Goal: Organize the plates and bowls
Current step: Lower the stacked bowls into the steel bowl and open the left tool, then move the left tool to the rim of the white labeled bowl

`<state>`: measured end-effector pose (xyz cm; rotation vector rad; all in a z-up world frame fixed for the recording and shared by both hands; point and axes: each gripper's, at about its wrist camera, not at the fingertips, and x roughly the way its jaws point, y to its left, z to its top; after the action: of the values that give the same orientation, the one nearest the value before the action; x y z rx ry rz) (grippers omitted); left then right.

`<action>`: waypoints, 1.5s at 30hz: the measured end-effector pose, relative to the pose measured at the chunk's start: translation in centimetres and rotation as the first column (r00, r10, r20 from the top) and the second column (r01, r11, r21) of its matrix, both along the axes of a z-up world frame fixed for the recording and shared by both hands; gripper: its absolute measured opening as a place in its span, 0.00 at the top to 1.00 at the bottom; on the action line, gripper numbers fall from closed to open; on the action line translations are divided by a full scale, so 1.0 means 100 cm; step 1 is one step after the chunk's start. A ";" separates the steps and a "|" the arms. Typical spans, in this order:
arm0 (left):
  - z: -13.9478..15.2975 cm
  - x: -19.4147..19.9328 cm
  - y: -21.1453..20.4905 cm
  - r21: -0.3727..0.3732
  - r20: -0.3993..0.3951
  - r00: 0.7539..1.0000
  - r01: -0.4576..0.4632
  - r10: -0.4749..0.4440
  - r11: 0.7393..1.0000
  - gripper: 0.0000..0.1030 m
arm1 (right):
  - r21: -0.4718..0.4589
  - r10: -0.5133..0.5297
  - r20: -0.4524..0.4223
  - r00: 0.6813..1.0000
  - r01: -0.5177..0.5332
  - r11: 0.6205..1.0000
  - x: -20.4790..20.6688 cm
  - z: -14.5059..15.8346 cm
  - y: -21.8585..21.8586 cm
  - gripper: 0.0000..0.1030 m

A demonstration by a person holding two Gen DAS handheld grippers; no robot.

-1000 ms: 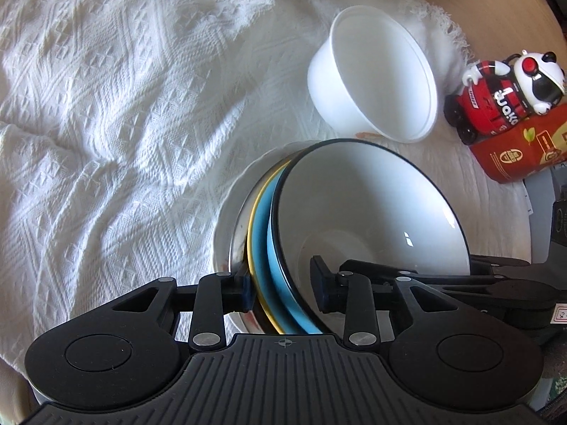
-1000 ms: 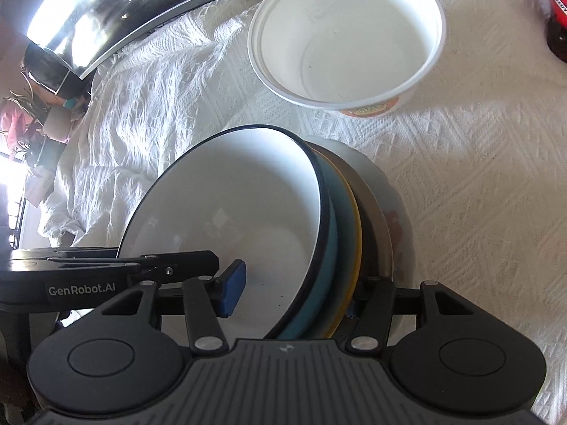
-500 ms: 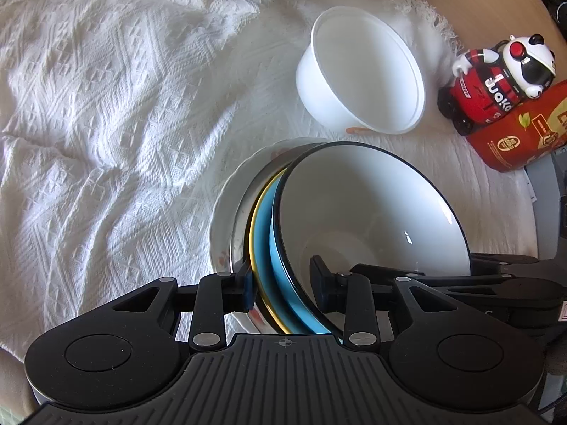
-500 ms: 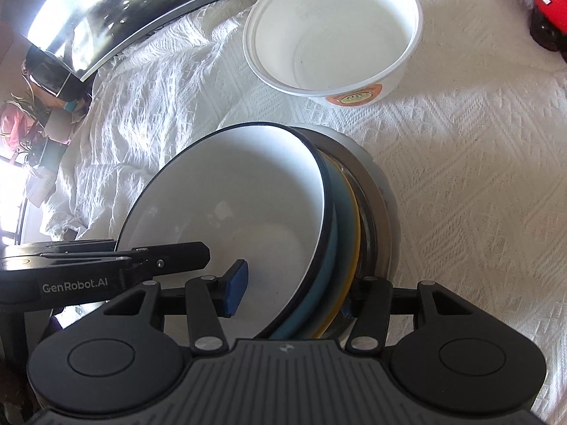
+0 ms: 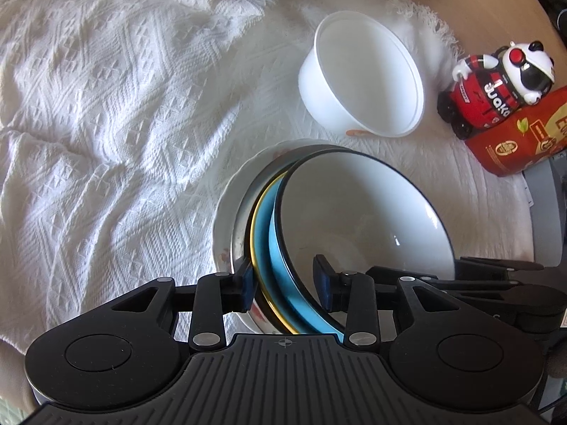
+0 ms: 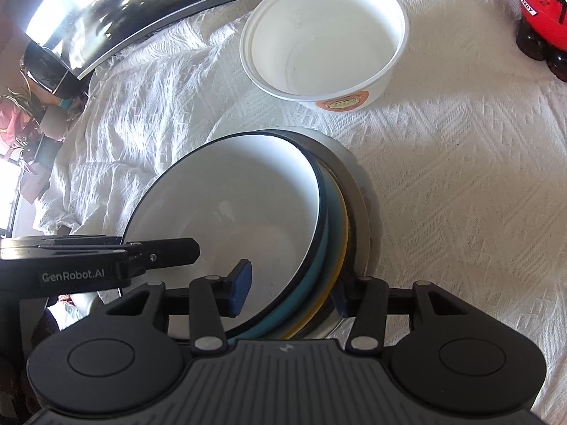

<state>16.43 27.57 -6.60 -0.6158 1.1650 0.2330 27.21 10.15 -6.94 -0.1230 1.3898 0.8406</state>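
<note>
The left gripper [image 5: 285, 281] straddles the near left edge of a stack of dishes; its jaws are opening, and the blue pads stand on either side of the rims with a visible gap at the inner pad, so nothing is pinched. The right gripper [image 6: 290, 285] straddles the opposite edge of the same stack; its jaws are closing, its outer pad lies close against the outermost rims while the inner pad [image 6: 241, 281] stands clear inside the top bowl, so it is not gripping either. Seen from the right wrist, the left gripper's black arm [image 6: 106, 258] reaches in over the stack's far-left rim.

The stack rests on the white knitted tablecloth [image 5: 106, 124]; on top sits the white enamel bowl with a black rim and light blue outside [image 5: 361, 212]; under it a yellow-rimmed dish [image 5: 260, 244] shows only as a thin edge; below that comes a grey metal dish [image 5: 241, 226]; at the bottom lies a white ceramic plate [image 5: 223, 219] with faint reddish marks.

Just beyond the stack, apart from it, stands a white disposable paper bowl [image 5: 365, 74] with an orange label [image 6: 342, 103] low on its side; it is upright and empty.

Farther right stand a red and black panda toy on wheels [image 5: 496, 88] and, touching it, a red printed carton [image 5: 521, 141]; at the back left edge of the cloth, in the right wrist view, curves a dark glossy screen [image 6: 124, 10].
</note>
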 end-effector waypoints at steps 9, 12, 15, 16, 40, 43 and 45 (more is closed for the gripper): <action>0.021 -0.009 0.019 -0.029 0.066 0.997 -0.037 0.039 0.999 0.80 | -0.001 0.012 0.029 1.000 -0.012 1.000 -0.003 0.010 -0.004 0.57; 0.035 -0.010 0.020 -0.011 0.115 0.992 -0.041 0.043 0.999 0.81 | 0.002 0.001 0.054 0.999 -0.001 1.000 -0.002 0.013 -0.006 0.57; 0.042 -0.008 0.018 0.061 0.124 0.992 -0.043 0.035 0.997 0.81 | 0.004 -0.008 0.081 0.997 0.008 1.000 -0.001 0.019 -0.010 0.57; 0.041 -0.008 0.018 0.082 0.116 0.993 -0.045 0.035 0.996 0.81 | 0.002 -0.007 0.100 0.995 0.007 1.000 -0.002 0.021 -0.011 0.57; 0.054 0.026 0.020 0.019 0.207 0.978 0.025 -0.028 1.000 0.81 | 0.065 -0.102 0.246 0.964 0.088 0.994 0.004 0.054 -0.033 0.56; 0.059 0.044 0.023 0.017 0.232 0.972 0.033 -0.036 0.999 0.81 | 0.079 -0.135 0.280 0.951 0.117 0.990 0.018 0.068 -0.036 0.56; 0.060 0.056 0.024 0.025 0.245 0.968 0.043 -0.048 0.999 0.81 | 0.078 -0.157 0.292 0.944 0.139 0.987 0.028 0.072 -0.036 0.56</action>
<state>22.03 29.98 -0.56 -0.5827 0.9353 0.1238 29.99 6.57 0.30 -0.0953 1.0770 0.7032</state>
